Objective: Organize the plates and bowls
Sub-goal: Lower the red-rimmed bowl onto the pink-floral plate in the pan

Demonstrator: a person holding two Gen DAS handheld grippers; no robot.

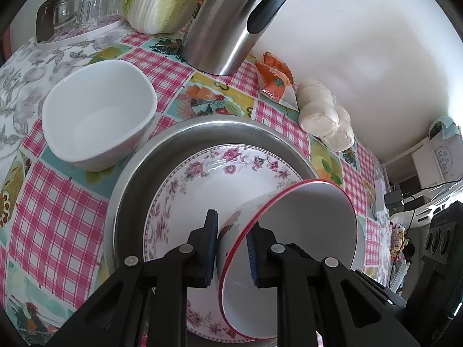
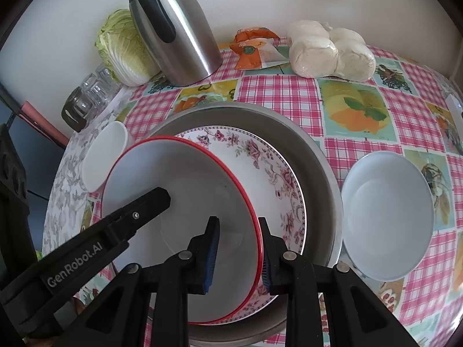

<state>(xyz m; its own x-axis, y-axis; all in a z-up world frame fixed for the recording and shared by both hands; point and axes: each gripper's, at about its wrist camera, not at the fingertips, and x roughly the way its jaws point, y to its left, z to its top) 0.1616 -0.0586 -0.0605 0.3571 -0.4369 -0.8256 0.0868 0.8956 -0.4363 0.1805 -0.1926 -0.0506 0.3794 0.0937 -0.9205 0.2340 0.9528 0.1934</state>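
A white bowl with a red rim (image 1: pixel 303 231) (image 2: pixel 179 188) hangs tilted over a floral plate (image 1: pixel 202 167) (image 2: pixel 269 173) that lies in a round metal tray (image 1: pixel 162 150) (image 2: pixel 318 159). My left gripper (image 1: pixel 233 225) is shut on the bowl's rim, one pad inside and one outside; its finger (image 2: pixel 156 199) also shows in the right wrist view. My right gripper (image 2: pixel 238 222) straddles the opposite rim. Its outer pad is at the rim, its inner pad stands clear of the wall. A white square bowl (image 1: pixel 98 115) (image 2: pixel 104 156) sits left of the tray, a pale round bowl (image 2: pixel 387 214) right of it.
Along the wall stand a steel thermos jug (image 1: pixel 225 29) (image 2: pixel 176 37), a cabbage (image 1: pixel 167 0) (image 2: pixel 121 46), upturned glasses on a white tray (image 1: pixel 86 8) (image 2: pixel 89 95), an orange packet (image 1: pixel 275 75) (image 2: pixel 251 49) and a bag of dough balls (image 1: pixel 324 112) (image 2: pixel 330 49). A checked cloth covers the table.
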